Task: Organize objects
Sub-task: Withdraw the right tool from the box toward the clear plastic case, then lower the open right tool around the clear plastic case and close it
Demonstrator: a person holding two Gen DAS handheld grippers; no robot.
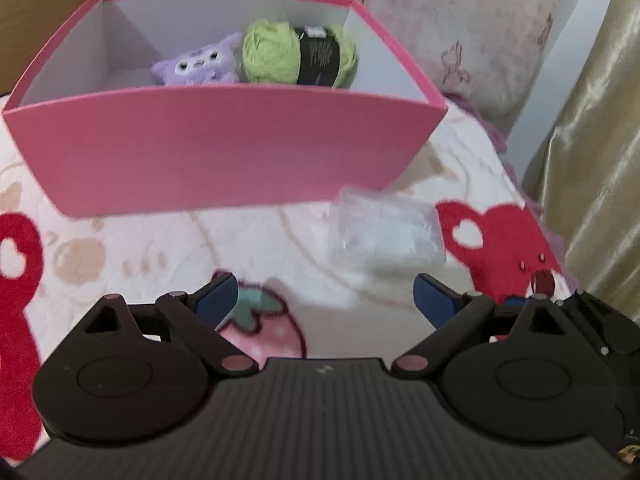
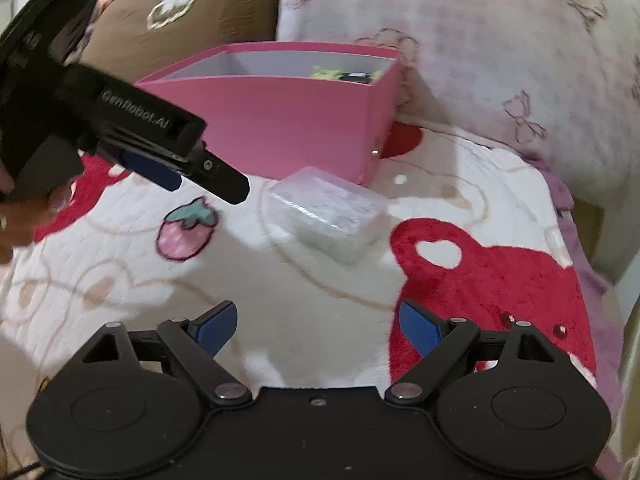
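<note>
A pink box (image 1: 224, 148) with white inner walls stands on the blanket and holds a purple plush toy (image 1: 196, 65) and a green yarn ball (image 1: 298, 56) with a black label. A clear plastic packet (image 1: 384, 236) lies on the blanket in front of the box's right end. My left gripper (image 1: 324, 300) is open and empty, just short of the packet. My right gripper (image 2: 316, 326) is open and empty, further back from the packet (image 2: 328, 210). The right wrist view also shows the box (image 2: 288, 120) and the left gripper (image 2: 200, 178) at the upper left.
The blanket (image 2: 304, 280) is white with red bear shapes (image 2: 492, 280) and a pink strawberry (image 2: 186, 230). Pink patterned pillows (image 2: 480, 40) and a brown cushion (image 2: 188, 12) lie behind the box. A gold curtain (image 1: 592, 160) hangs at the right.
</note>
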